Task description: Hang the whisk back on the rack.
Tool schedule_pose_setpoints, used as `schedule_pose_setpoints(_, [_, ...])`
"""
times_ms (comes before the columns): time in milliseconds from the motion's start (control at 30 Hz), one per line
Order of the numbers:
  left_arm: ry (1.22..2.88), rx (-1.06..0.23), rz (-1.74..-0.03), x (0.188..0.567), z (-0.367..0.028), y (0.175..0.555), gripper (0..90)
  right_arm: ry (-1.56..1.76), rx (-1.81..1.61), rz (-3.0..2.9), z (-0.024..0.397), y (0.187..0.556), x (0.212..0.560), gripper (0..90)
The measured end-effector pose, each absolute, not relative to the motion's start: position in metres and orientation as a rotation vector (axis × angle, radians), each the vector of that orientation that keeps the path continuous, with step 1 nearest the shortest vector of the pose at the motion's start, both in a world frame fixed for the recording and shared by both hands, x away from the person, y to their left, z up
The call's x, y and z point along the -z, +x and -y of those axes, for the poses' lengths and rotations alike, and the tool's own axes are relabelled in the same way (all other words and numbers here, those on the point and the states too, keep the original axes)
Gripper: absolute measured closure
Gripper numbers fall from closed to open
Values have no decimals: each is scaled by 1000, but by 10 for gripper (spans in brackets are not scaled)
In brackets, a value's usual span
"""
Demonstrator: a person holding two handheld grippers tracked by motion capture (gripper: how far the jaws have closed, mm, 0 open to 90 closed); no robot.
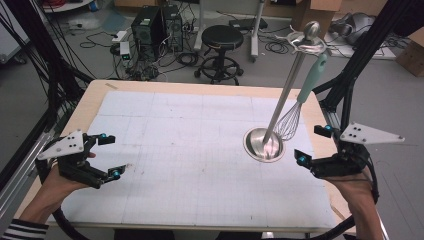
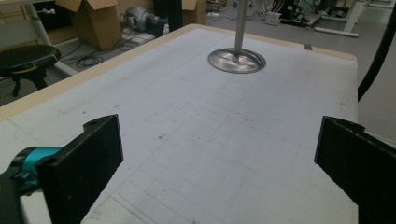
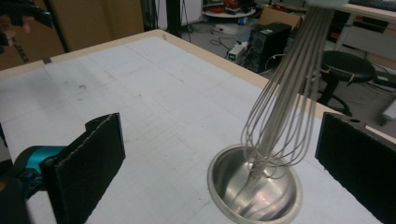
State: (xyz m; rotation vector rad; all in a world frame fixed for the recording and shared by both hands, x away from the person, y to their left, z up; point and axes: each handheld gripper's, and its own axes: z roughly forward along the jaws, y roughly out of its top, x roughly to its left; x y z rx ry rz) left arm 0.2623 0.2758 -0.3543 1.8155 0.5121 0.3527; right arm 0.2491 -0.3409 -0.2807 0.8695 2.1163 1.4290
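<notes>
The whisk [image 1: 295, 107] hangs from the hooks of a polished steel stand [image 1: 285, 107], its pale green handle up and its thin wire loops just above the stand's round dished base, at the right of the worktop [image 1: 175, 150]. Your right gripper [image 1: 314, 145] sits just beside that base, its flat black ribbed fingers [image 3: 88, 161] spread wide, holding and touching nothing. Your left gripper [image 1: 111, 156] is well apart at the left edge, fingers [image 2: 86, 163] likewise wide and empty over the white gridded mat [image 1: 190, 125].
</notes>
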Motion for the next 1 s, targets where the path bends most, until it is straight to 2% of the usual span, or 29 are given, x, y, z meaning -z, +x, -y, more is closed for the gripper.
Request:
schedule_pose_setpoints(567, [1752,-379,-539,377,-284,252,17,866,-1505,-1992,323,243,357,4])
schedule_pose_setpoints(1000, [1744,-381,-532,380,-284,251,17,905,-1496,-1993,320,242,375,4])
